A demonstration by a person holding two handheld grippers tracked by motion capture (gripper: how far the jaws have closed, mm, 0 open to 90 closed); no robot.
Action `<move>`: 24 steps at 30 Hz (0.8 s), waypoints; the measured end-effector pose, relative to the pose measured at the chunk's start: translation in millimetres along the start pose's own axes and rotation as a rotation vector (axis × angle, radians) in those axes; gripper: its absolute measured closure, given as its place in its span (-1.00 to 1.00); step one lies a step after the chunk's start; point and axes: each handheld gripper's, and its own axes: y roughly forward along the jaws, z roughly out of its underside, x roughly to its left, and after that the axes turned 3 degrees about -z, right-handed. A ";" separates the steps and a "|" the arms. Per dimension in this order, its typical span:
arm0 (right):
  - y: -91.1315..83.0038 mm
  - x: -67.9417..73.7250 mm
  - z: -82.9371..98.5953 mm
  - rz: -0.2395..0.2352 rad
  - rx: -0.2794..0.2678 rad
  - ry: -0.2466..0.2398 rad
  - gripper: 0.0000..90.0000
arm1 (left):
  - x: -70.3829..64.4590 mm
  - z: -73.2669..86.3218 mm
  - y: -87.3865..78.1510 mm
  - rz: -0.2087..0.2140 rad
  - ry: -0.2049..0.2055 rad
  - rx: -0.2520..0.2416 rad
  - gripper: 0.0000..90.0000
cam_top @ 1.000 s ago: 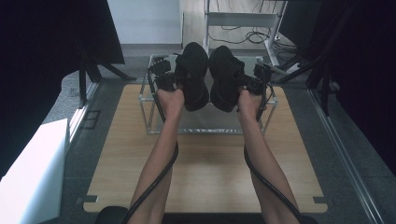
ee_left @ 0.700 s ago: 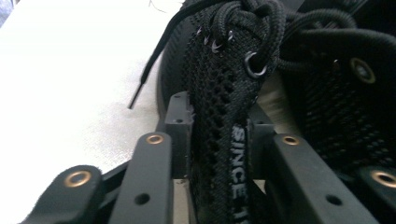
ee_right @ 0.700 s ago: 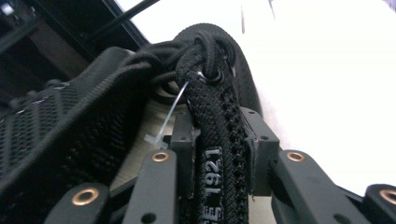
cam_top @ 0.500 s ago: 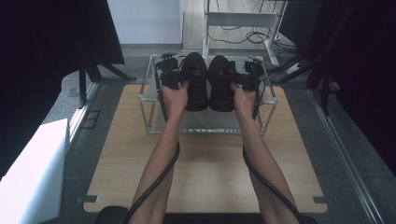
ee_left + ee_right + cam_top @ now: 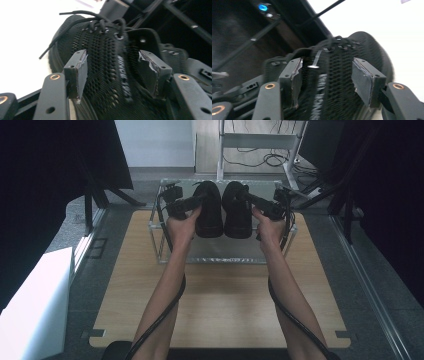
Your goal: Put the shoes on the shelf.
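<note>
The jaw tips of both tongs are hidden in the high view behind two black mesh lace-up shoes. The left tongs (image 5: 199,200), seen in the left gripper view (image 5: 116,72), stand with jaws spread to either side of the left black mesh shoe (image 5: 105,62); whether the pads press its fabric cannot be told, and the lower shoe is cut off by the frame edge. The right tongs (image 5: 248,199), seen in the right gripper view (image 5: 329,80), likewise straddle the right black mesh shoe (image 5: 342,75), which is blurred; contact cannot be told.

In the high view the left shoe (image 5: 210,210) and right shoe (image 5: 236,210) sit side by side, nearly touching, on top of a clear-shelved metal-frame rack (image 5: 220,252) at the far end of the light wooden desk (image 5: 220,305). The left hand (image 5: 181,226) and right hand (image 5: 269,227) flank the pair.

Black curtains (image 5: 45,180) bound both sides. A white box (image 5: 35,305) stands at lower left, and a metal stand with cables (image 5: 260,150) beyond.
</note>
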 end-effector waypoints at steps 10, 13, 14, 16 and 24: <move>-36.3 -11.5 16.1 -0.163 -0.004 0.028 0.30 | 9.8 23.2 -39.1 0.155 0.027 -0.051 0.42; -48.1 -13.5 26.6 -0.163 -0.004 0.010 0.54 | 8.9 34.8 -51.0 0.179 0.069 -0.054 0.60; -48.1 -13.5 26.6 -0.163 -0.004 0.010 0.54 | 8.9 34.8 -51.0 0.179 0.069 -0.054 0.66; -53.7 -14.2 34.2 -0.161 0.002 -0.004 0.65 | 8.0 44.8 -59.2 0.195 0.087 -0.060 0.73; -77.5 -10.8 80.2 -0.229 0.001 -0.021 1.00 | 6.3 87.5 -68.5 0.242 0.150 -0.014 0.99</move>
